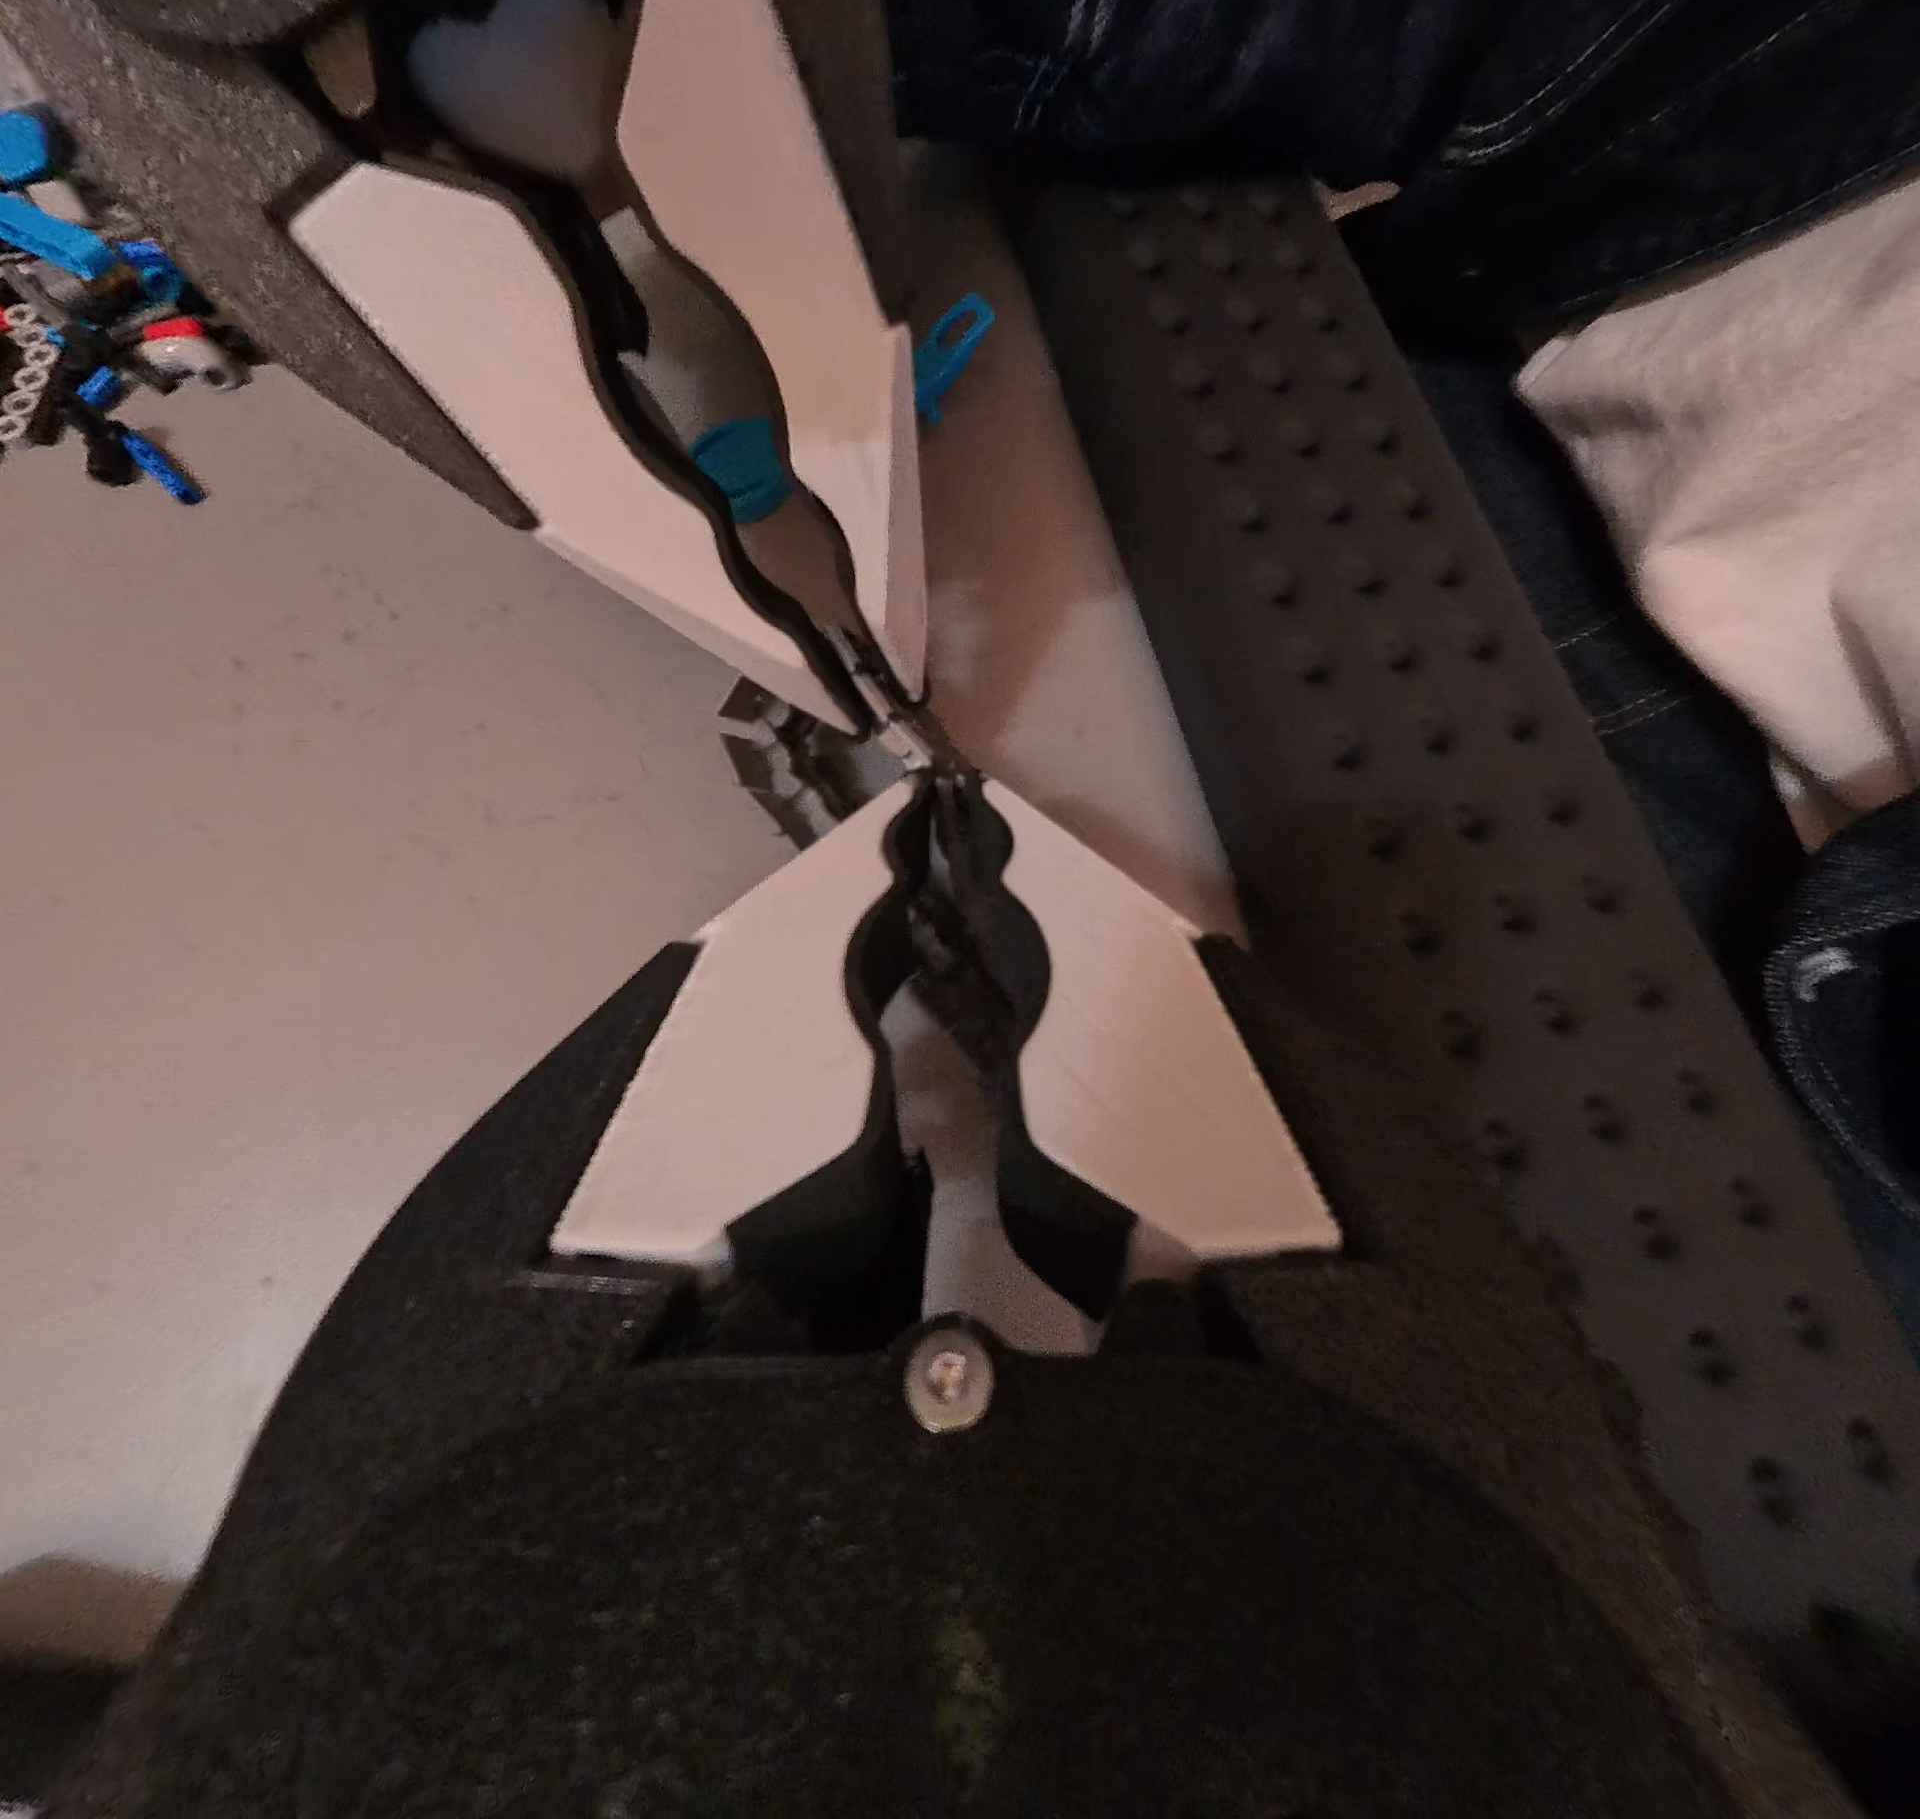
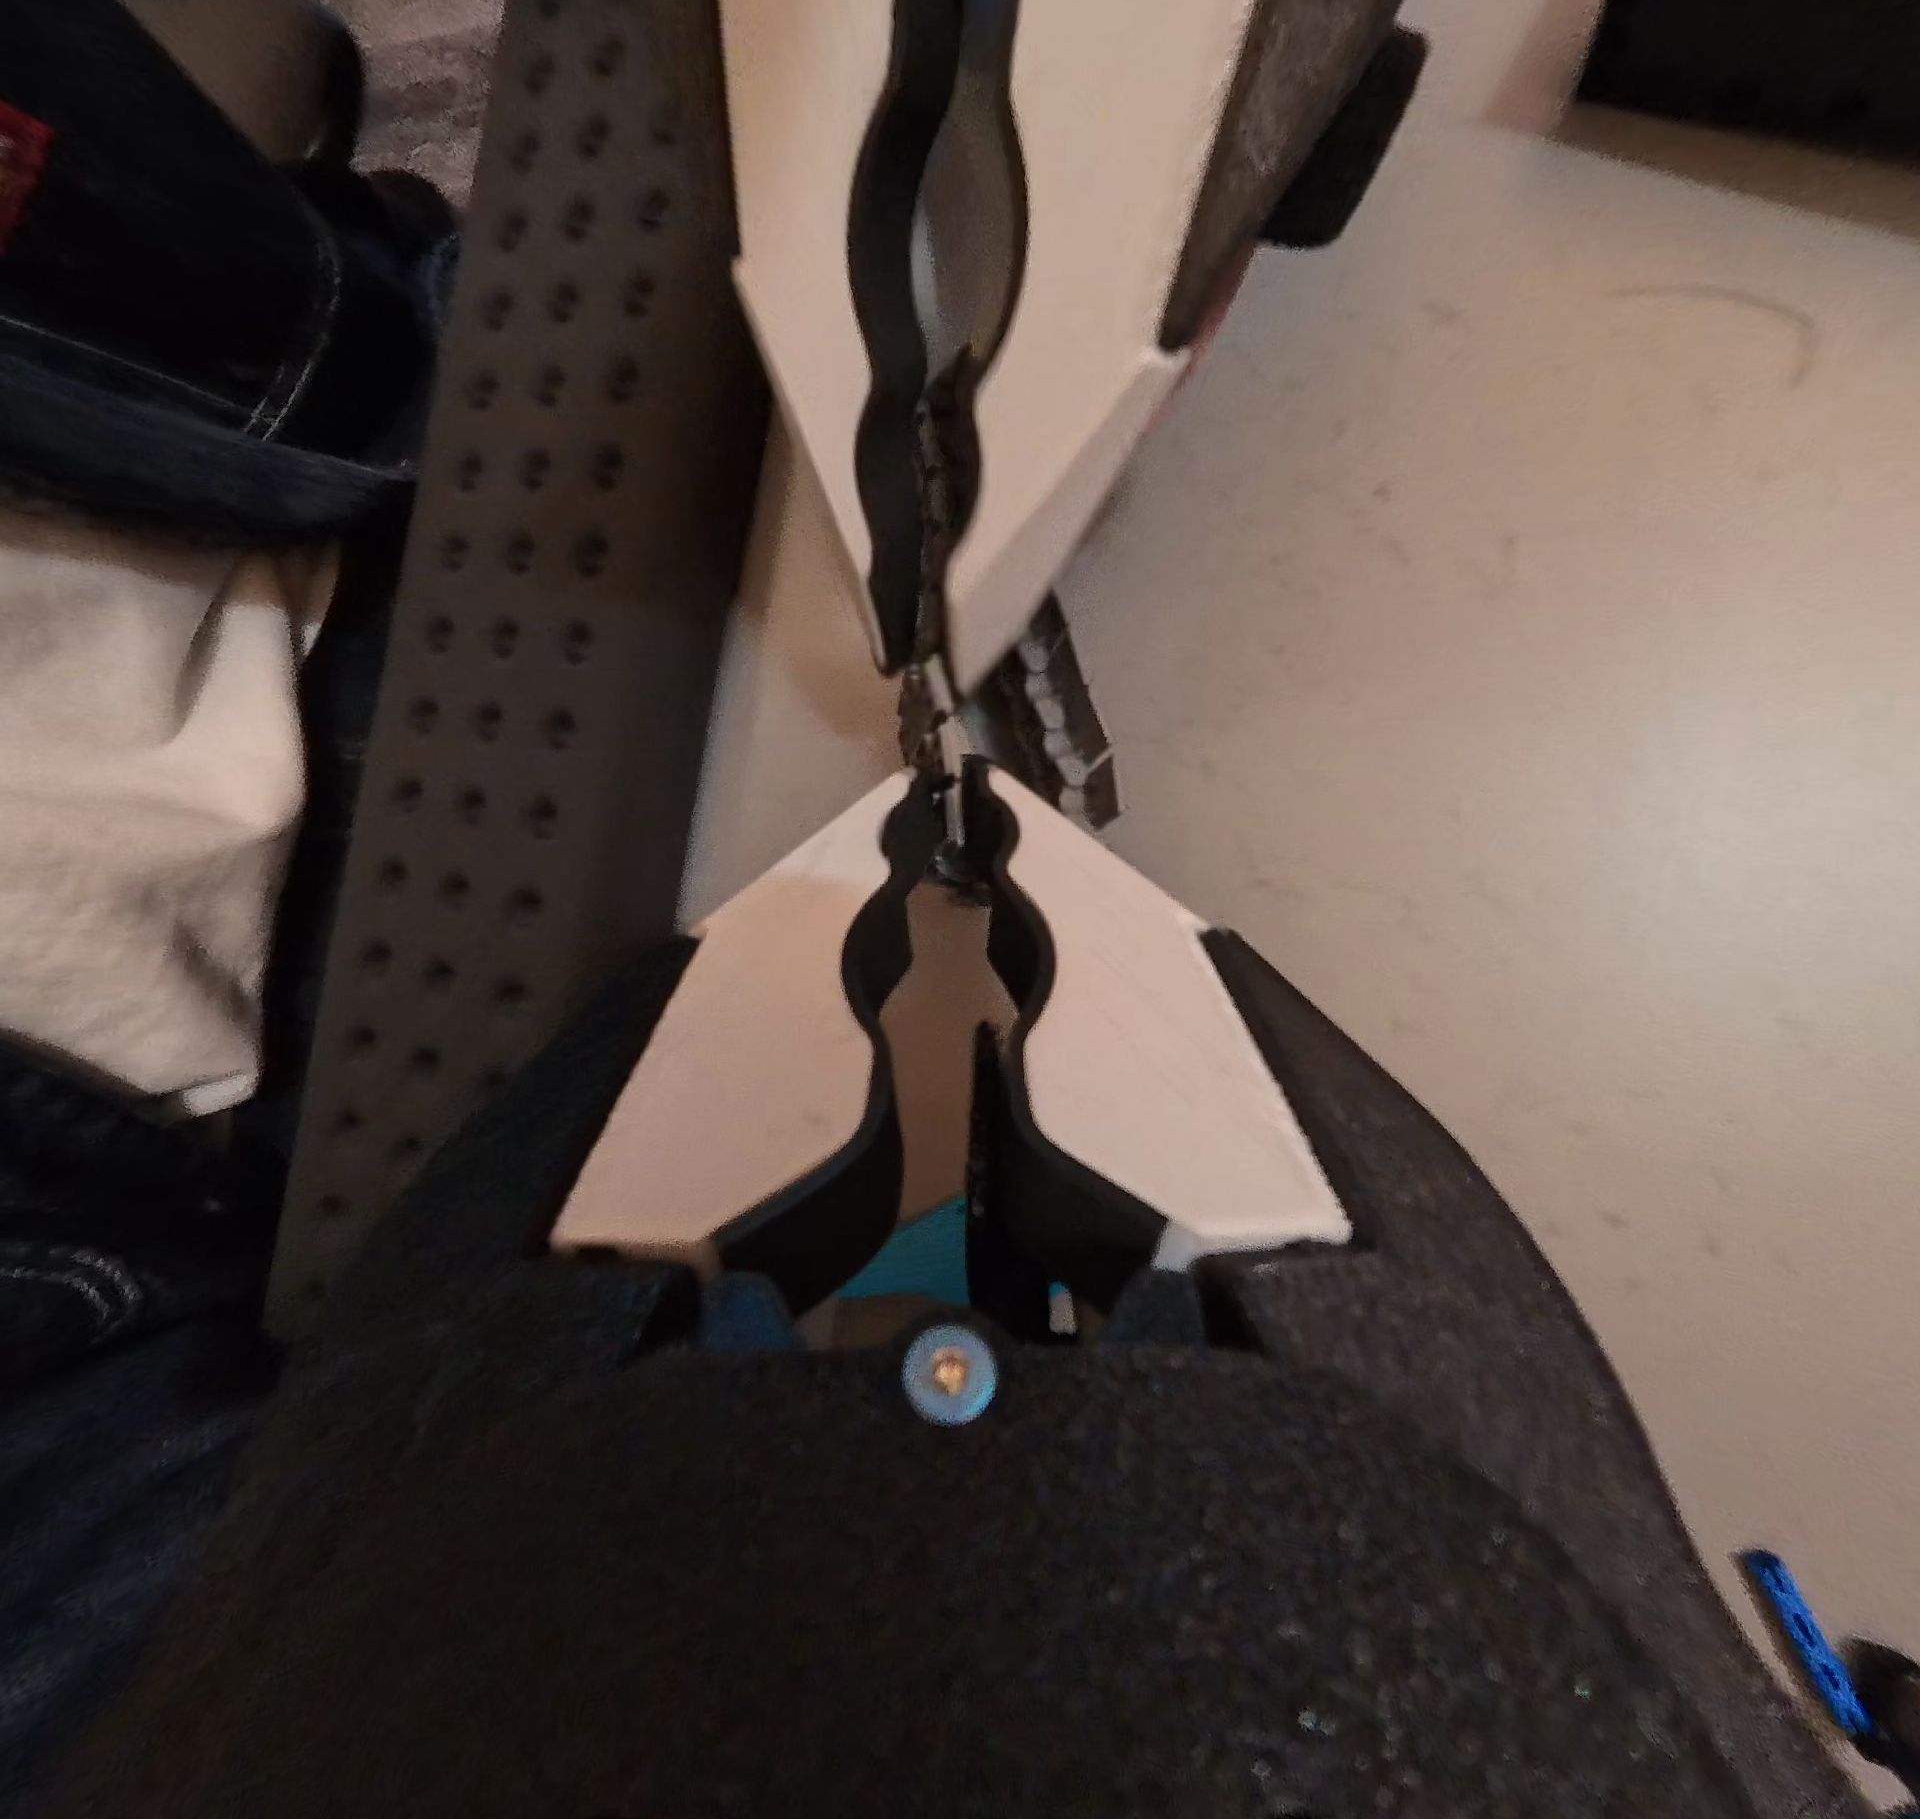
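Tip to tip above a pale table (image 1: 260, 886), the left gripper (image 1: 940, 803) and right gripper (image 2: 951, 798) each clamp one end of a small dark, link-like piece (image 1: 909, 741), slender and blurred, beside a black perforated rail (image 1: 1403, 730).

Tools tip to tip, perforated dark rail (image 1: 1455, 834) alongside, pale tabletop (image 2: 1507, 730) open opposite
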A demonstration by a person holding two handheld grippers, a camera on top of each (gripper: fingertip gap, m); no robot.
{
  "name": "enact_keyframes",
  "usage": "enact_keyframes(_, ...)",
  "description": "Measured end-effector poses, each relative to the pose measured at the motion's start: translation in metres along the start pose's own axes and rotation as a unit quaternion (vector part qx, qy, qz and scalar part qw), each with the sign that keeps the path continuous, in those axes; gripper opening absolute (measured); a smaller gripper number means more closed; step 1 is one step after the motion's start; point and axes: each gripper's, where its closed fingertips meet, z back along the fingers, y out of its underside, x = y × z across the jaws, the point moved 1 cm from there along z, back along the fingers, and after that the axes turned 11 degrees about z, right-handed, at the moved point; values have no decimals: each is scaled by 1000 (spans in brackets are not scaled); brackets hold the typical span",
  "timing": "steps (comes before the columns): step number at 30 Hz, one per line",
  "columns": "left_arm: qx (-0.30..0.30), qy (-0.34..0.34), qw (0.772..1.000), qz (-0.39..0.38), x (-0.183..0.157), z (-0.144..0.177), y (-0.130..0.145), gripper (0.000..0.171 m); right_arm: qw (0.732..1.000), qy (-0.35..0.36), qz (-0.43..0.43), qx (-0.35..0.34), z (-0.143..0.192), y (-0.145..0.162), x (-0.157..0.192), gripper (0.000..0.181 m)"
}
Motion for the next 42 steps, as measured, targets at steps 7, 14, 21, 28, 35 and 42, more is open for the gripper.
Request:
enact_keyframes(7,60,-131,990,-11,27,-4,6,12,994,106,6,8,3,-1,-22,4)
enact_keyframes(14,43,-136,988,-50,24,1,5,6,991,116,12,-72,0,-4,-17,3)
enact_keyframes(21,71,-209,969,-110,28,0,7,6,985,86,-96,-118,-2,-4,-24,0)
enact_keyframes(28,103,-265,947,-146,32,5,11,5,968,68,-188,-151,-4,-7,-33,1)
enact_keyframes(35,112,-269,945,-151,33,6,13,4,961,82,-216,-154,-6,-8,-37,1)
enact_keyframes(42,29,-184,979,-78,30,3,12,5,982,172,23,-76,-6,-5,-26,1)
